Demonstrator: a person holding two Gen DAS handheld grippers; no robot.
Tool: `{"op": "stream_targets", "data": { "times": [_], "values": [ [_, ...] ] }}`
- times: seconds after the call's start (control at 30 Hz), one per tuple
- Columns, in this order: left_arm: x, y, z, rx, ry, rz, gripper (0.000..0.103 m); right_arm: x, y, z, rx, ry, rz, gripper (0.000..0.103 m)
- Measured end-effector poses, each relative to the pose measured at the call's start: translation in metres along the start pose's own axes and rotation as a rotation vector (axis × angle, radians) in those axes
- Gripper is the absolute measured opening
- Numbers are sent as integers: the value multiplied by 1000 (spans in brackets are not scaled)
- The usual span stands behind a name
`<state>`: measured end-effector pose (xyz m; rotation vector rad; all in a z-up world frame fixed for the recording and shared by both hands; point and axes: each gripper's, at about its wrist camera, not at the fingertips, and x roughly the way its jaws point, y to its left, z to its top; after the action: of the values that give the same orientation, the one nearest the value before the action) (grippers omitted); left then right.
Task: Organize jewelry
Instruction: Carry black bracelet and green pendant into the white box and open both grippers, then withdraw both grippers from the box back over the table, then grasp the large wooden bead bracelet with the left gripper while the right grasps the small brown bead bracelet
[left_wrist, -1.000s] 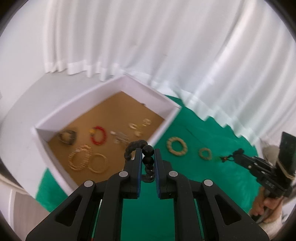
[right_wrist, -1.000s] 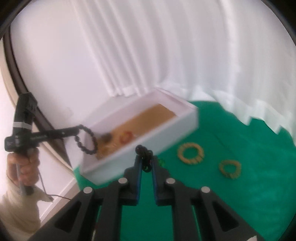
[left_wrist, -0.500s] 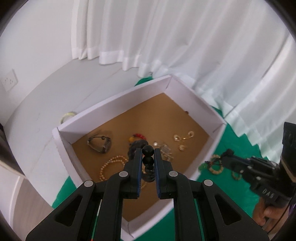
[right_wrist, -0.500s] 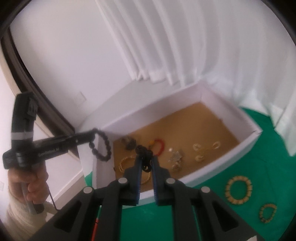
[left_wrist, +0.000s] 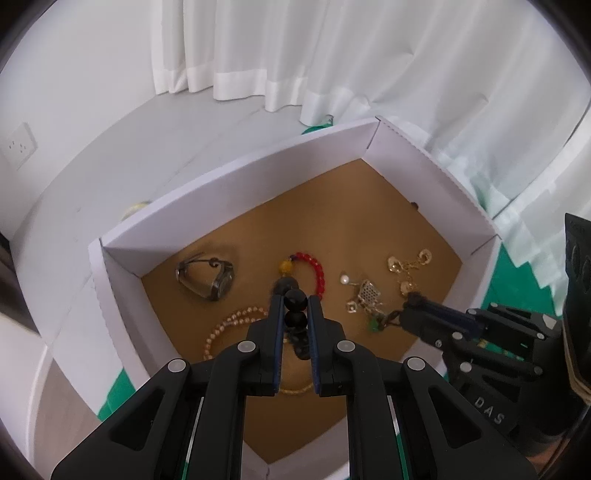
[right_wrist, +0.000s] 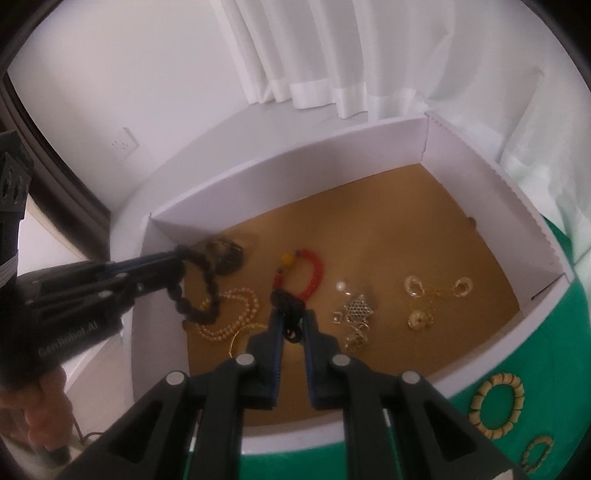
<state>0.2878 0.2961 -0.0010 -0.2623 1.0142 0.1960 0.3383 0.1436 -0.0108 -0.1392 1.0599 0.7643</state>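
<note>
Landmark: white cardboard box with brown floor (right_wrist: 476, 177), on green cloth surface (right_wrist: 569, 339).
Done: inside box lay red bead bracelet with yellow bead (left_wrist: 314, 271), grey metal watch (left_wrist: 207, 277), pale bead strand (right_wrist: 236, 314), thin gold bangle (right_wrist: 243, 332), gold chain earrings (right_wrist: 436, 295), silver filigree pieces (right_wrist: 356, 308), small pearl (left_wrist: 344, 279).
Left: chunky cream bead bracelet (right_wrist: 496, 404) and small gold-green bracelet (right_wrist: 537, 452) lay outside box on cloth, near its front-right corner; looked like about two more pickups after current drops.
Left tongs (left_wrist: 293, 301): narrow, pinched on black round-bead bracelet (left_wrist: 295, 299); loop hung over box floor near red bracelet.
Right tongs (right_wrist: 291, 321): narrow, jaws had just eased apart slightly; dark corded bracelet (right_wrist: 286, 301), green bit on it, between pads, over box centre.
Stage: likely both drops into box pending.
</note>
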Motion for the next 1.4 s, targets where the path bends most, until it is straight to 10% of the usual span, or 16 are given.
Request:
{"op": "stream_targets", "data": {
  "times": [0.1,0.17,0.23,1.1,1.4],
  "values": [
    [3,0,1,0,-13,23,20,4,0,-1,-1,11,1,25],
    [4,0,0,-2,-17,62,60,0,-3,-4,12,-5,-11,61],
    [-2,1,-3,-8,-52,76,78,-9,-6,-8,17,-39,-41,69],
    [-56,-130,-118,302,-226,-20,99,-176,-83,-144,112,-264,-323,77],
    [3,-191,-169,412,57,-142,99,-252,-163,-204,280,-332,-416,78]
  ]
}}
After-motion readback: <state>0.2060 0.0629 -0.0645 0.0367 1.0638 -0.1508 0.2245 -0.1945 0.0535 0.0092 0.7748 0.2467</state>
